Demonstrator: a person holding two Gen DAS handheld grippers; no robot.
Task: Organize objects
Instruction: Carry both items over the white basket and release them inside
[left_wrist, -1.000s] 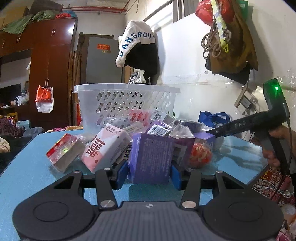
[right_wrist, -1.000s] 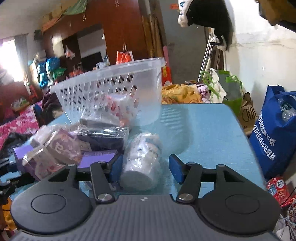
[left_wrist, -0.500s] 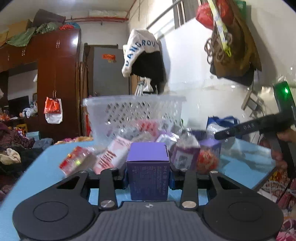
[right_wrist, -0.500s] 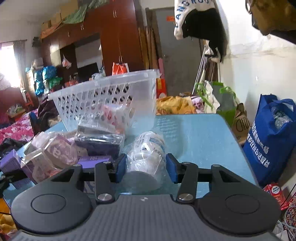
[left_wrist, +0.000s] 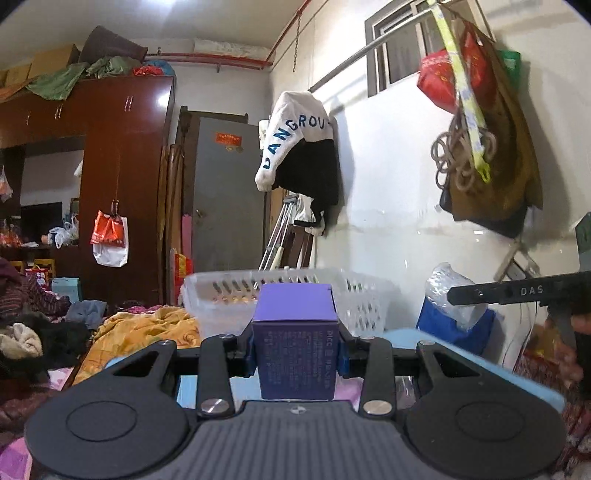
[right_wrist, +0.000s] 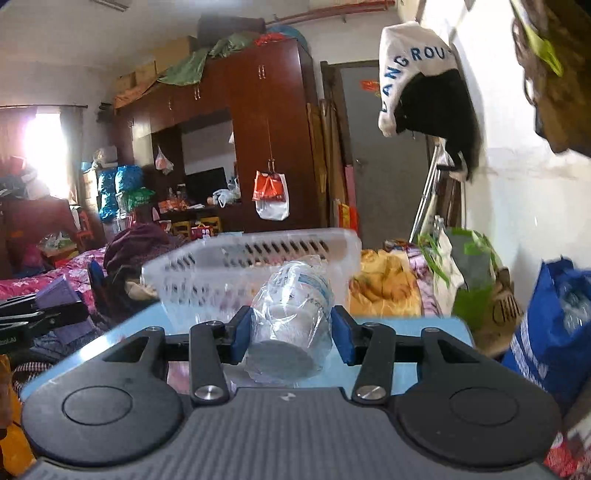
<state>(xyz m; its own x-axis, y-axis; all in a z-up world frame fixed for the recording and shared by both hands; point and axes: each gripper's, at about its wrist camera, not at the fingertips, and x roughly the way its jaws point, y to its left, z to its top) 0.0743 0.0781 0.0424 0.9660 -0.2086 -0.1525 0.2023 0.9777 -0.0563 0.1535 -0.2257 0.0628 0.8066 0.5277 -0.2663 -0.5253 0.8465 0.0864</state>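
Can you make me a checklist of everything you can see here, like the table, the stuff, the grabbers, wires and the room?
Surface: blue table, mostly hidden below both grippers.
Job's things: purple box clamped in the left gripper; plastic-wrapped white jar clamped in the right gripper; white basket just beyond both.
Clutter: nothing else clear on the table.
Grippers: both shut on their loads, held above the table.
Cables: nothing seen on the table.
Surroundings: brown wardrobe, grey door, jacket hanging on the wall, blue bag beside the table.
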